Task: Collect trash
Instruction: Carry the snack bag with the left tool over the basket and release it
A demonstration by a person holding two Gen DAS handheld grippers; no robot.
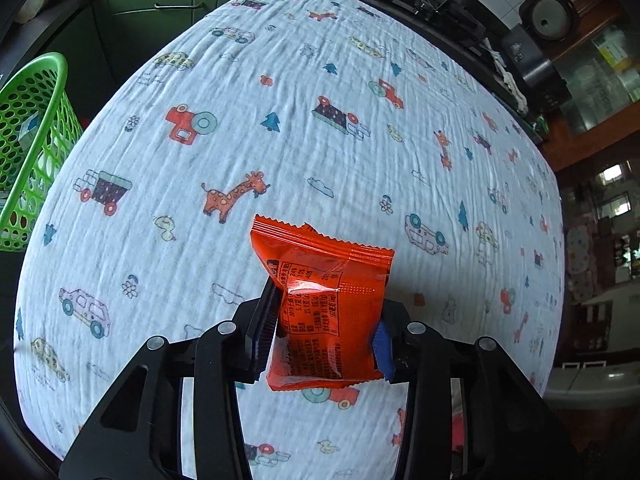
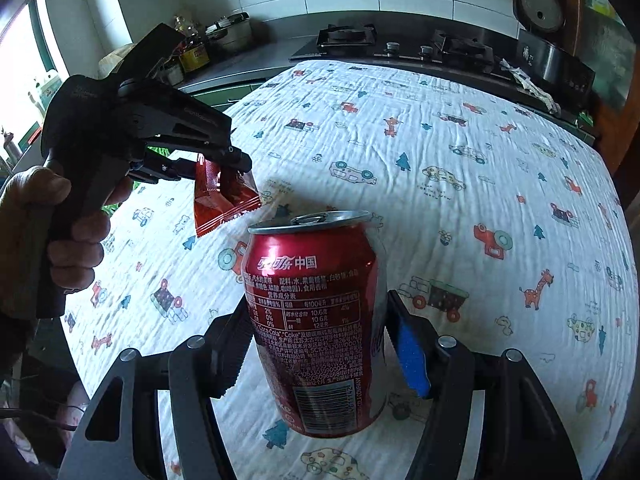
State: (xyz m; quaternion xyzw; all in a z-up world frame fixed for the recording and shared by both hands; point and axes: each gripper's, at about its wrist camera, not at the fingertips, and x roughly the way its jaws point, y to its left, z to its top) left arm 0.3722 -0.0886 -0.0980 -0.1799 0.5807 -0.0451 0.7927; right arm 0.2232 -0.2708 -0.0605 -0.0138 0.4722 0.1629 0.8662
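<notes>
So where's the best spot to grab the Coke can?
Around the middle of its straight round wall, coming in level from the side. The Coca-Cola can is nearly upright, so two fingers can press opposite sides there; the top narrows to a slippery rim. The right gripper holds it just this way.

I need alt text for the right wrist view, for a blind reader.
The right tongs grip a red Coca-Cola can above a cartoon-print tablecloth. At left, the left tongs hold an orange snack wrapper.
</notes>
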